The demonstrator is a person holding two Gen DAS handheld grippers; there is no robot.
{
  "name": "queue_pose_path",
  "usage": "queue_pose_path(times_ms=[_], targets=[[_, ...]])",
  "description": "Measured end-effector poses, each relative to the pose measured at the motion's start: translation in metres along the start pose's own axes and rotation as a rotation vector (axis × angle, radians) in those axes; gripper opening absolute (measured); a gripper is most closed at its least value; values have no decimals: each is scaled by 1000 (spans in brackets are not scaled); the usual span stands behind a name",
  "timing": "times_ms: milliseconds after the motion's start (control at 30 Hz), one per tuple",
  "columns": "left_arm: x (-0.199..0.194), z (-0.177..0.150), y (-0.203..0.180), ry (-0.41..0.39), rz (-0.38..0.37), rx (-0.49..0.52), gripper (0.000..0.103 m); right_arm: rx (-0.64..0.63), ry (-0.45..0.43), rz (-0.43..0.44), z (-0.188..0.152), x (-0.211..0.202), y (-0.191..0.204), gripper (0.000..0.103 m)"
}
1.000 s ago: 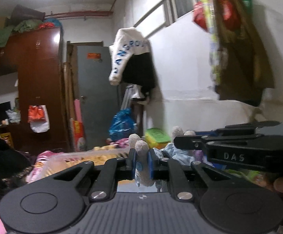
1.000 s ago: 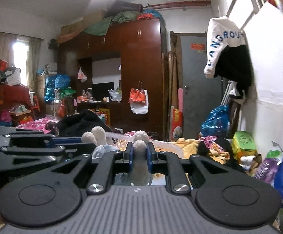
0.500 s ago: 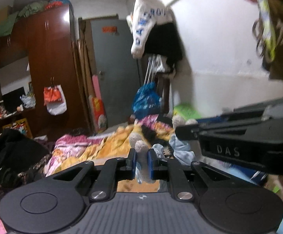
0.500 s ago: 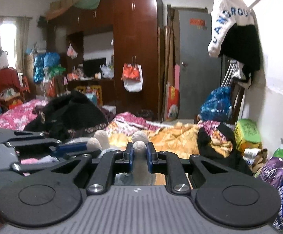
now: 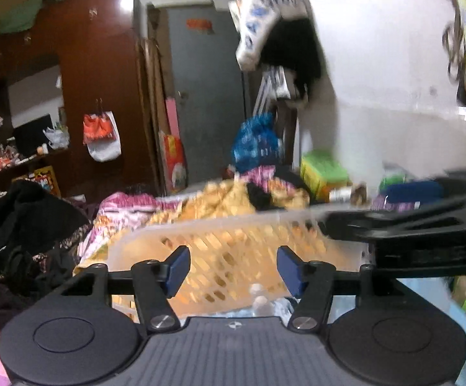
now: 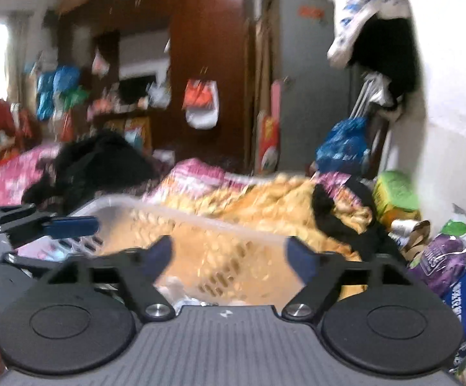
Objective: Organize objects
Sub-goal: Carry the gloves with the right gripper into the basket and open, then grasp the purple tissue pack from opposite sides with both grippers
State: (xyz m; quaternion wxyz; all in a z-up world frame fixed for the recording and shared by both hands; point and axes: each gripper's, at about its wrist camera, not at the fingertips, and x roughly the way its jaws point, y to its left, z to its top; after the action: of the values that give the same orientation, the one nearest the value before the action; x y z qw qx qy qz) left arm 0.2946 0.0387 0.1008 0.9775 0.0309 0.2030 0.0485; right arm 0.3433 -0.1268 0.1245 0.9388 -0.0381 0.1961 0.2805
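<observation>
**Both grippers opening over the basket, toy lying below**

Left gripper (image 5: 231,268) – jaws opening, blue pads apart, nothing pressed between them. Through the gap shows the far wall of a translucent plastic basket (image 5: 200,231) with lattice holes. Low in the gap, just above the gripper body, sits a small pale plush toy (image 5: 258,299) with light blue fabric around it; it looks to be inside the basket, free of the pads. Details are blurred.

Right gripper (image 6: 229,259) – jaws opening too, pads spread wide, nothing between them. The same basket (image 6: 168,212) fills the gap, its rim running across the view. The plush toy (image 6: 173,286) is a pale blob near the left pad, low in the frame, not clamped. Blur hides whether the pad brushes it.

Each gripper shows in the other's view: the right one comes in from the right edge of the left-wrist view, just beside the basket rim, and the left one from the left edge of the right-wrist view, one blue pad over the basket's near corner.

Behind the basket lies a bed heaped with an orange-yellow quilt (image 6: 281,199), a pink floral blanket (image 5: 123,206) and a pile of black clothes (image 6: 104,157). Further back – a dark wooden wardrobe (image 5: 97,74), a grey door (image 5: 207,90), a blue plastic bag (image 5: 255,141) and a green box (image 6: 393,193) by the white wall. A white garment with blue lettering (image 5: 265,3) hangs up high over something black.
</observation>
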Motion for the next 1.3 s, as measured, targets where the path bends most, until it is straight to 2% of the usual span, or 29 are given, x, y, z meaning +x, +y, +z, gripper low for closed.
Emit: queue_pose_path(times_ms=[67, 167, 233, 300, 400, 500, 600, 667, 733, 833, 967, 1033, 1133, 1300], targets=[[-26, -5, 5, -47, -20, -7, 70, 6, -47, 37, -15, -33, -3, 103], [-76, -29, 12, -113, -75, 6, 81, -20, -101, 76, -56, -83, -6, 103], [-112, -58, 15, -157, -87, 24, 81, -19, -135, 108, -94, -112, -9, 103], [-139, -87, 16, -194, -66, 28, 81, -10, -144, 148, -136, -136, -14, 103], [-171, -131, 20, -236, -52, 13, 81, 72, -141, 166, -174, -149, -15, 103], [-190, -163, 22, -235, -77, -32, 81, 131, -150, 183, -199, -159, -16, 103], [-199, -183, 18, -228, -81, -7, 81, 68, -168, 164, -198, -167, -5, 103], [-200, -190, 16, -226, -71, 25, 81, 46, -181, 187, -200, -170, 3, 103], [-201, -193, 19, -220, -71, 13, 81, 24, -181, 220, -201, -167, 12, 103], [-200, -195, 28, -226, -90, -29, 81, -2, -171, 208, -204, -154, 19, 103], [-204, -203, 31, -235, -101, -45, 81, 49, -144, 214, -211, -149, 10, 101], [-212, -206, 25, -248, -114, -21, 81, 71, -148, 204, -215, -151, 6, 101], [-215, -208, 11, -259, -111, 29, 81, 82, -152, 200, -220, -155, 2, 101], [-209, -210, 11, -247, -122, 28, 81, 73, -161, 212, -224, -158, 4, 100]])
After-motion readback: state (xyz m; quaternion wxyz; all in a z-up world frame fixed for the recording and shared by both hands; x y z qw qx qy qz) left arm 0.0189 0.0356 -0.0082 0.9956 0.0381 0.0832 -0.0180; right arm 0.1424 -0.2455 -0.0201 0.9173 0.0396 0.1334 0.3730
